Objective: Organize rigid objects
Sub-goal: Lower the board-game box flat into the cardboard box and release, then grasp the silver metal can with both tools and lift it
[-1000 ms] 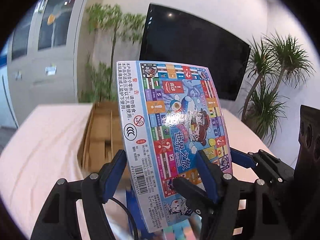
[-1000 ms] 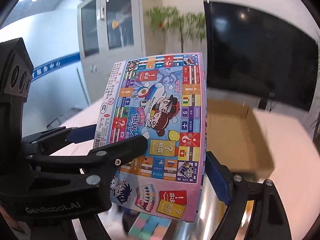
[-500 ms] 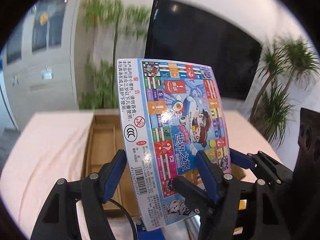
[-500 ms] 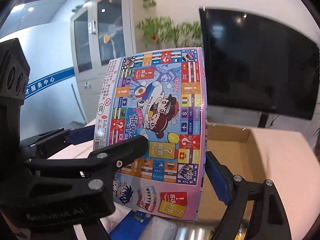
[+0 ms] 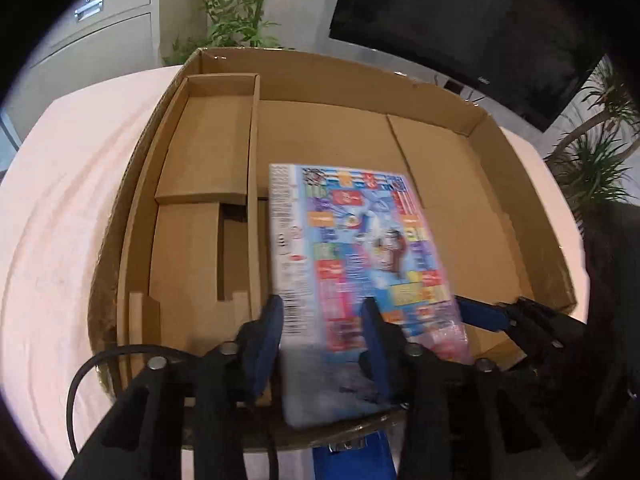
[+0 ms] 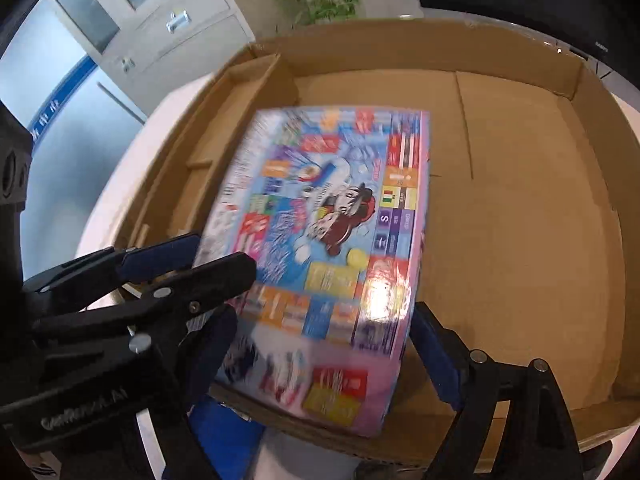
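Note:
A flat, colourful board game box (image 5: pixel 360 256) (image 6: pixel 328 248) is held by both grippers over the open cardboard box (image 5: pixel 520 208) (image 6: pixel 520 220), tilted down toward its floor. My left gripper (image 5: pixel 324 340) is shut on the game box's near left edge. My right gripper (image 6: pixel 332 344) is shut on its near right edge. The far end of the game box hangs over the main compartment, just right of the cardboard divider (image 5: pixel 253 184). I cannot tell whether it touches the floor.
The cardboard box sits on a table with a pink cloth (image 5: pixel 60 220). Its left side holds a narrow divided compartment (image 5: pixel 208 140). A blue object (image 5: pixel 352 460) lies just before the box's near wall. A dark screen (image 5: pixel 480 20), plants and grey cabinets (image 6: pixel 168 28) stand behind.
Both grippers have tipped the game box from upright to nearly flat and carried it forward and down over the cardboard box. Both cameras now look down into the box.

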{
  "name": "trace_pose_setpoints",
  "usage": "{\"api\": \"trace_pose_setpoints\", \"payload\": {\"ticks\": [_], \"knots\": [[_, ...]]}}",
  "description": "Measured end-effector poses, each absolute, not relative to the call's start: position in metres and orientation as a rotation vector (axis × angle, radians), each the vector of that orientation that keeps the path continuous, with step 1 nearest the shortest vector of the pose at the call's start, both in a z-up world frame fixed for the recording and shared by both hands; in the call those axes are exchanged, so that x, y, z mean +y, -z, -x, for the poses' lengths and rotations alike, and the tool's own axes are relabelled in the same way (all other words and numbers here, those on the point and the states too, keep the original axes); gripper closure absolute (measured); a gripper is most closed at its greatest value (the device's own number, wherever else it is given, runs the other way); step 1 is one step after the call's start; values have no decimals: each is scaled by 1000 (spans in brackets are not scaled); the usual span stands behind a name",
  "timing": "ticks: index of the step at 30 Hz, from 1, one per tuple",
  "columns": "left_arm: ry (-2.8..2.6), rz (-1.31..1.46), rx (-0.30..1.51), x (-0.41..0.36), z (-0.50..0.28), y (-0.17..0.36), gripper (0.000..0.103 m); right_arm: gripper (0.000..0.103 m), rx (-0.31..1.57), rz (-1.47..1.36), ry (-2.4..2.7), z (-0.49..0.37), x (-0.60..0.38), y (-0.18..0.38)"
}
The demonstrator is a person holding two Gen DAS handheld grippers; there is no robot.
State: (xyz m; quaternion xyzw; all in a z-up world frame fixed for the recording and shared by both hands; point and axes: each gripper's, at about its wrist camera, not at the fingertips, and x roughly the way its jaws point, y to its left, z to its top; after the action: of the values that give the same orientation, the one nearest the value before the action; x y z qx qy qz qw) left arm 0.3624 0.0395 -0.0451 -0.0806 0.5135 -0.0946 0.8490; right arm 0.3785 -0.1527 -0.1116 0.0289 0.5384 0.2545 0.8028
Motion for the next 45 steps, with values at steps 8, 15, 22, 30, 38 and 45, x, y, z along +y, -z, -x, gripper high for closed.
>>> {"api": "trace_pose_setpoints", "payload": {"ticks": [8, 15, 22, 30, 38, 45], "knots": [[194, 149, 925, 56, -304, 6, 62, 19, 1146, 14, -590, -372, -150, 108], [102, 65, 712, 65, -209, -34, 11, 4, 946, -149, -604, -265, -229, 35], [162, 220, 755, 65, -164, -15, 11, 27, 1016, -57, -441, -190, -250, 75], [325, 293, 849, 25, -119, 8, 11, 36, 939, 76, -420, -125, -239, 99], [558, 460, 1034, -19, -94, 58, 12, 25, 1069, -78, -647, -58, -273, 107], [646, 591, 1150, -40, -126, 88, 15, 15, 1190, -210, -775, -82, -278, 142]]}}
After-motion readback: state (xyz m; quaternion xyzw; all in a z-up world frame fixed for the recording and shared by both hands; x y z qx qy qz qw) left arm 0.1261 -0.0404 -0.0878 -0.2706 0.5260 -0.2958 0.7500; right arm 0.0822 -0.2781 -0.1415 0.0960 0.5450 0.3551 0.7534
